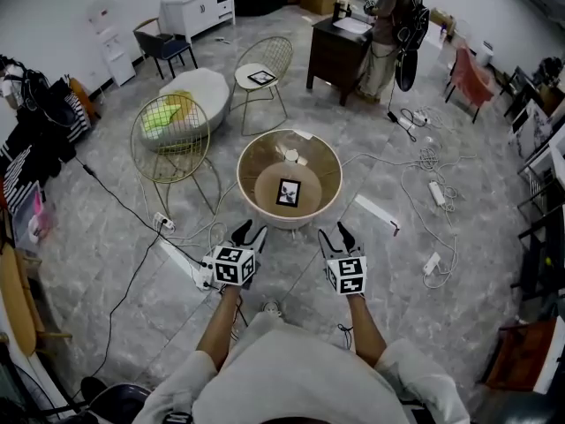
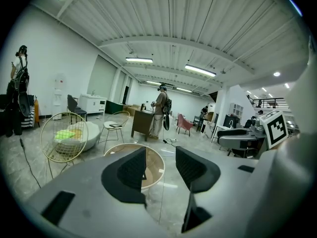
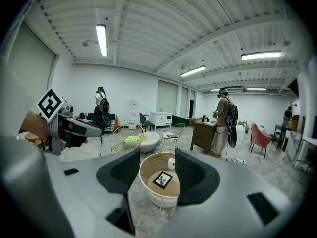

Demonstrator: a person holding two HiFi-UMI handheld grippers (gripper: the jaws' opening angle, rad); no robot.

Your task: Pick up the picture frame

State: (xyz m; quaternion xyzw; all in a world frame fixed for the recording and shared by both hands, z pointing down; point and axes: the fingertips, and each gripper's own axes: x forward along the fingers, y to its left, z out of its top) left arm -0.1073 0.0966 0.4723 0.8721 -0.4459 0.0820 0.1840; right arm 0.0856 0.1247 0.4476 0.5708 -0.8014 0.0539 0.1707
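Note:
A small black picture frame (image 1: 289, 193) with a white mat lies flat on the wooden lower shelf of a round glass-topped table (image 1: 252, 203). In the right gripper view the frame (image 3: 162, 179) shows between the jaws, some way off. My left gripper (image 1: 247, 233) and right gripper (image 1: 337, 235) hover side by side just short of the table's near rim, both open and holding nothing. The left gripper view catches only the table's rim (image 2: 156, 158) past its jaws; the frame is mostly hidden behind the left jaw.
A white cup (image 3: 171, 163) stands at the table's far side. Two gold wire chairs (image 1: 170, 137) (image 1: 265, 64) and a white pouf (image 1: 201, 92) stand beyond. Cables and power strips (image 1: 437, 193) trail over the marble floor. A person (image 1: 388, 25) stands at a dark desk (image 1: 337, 51).

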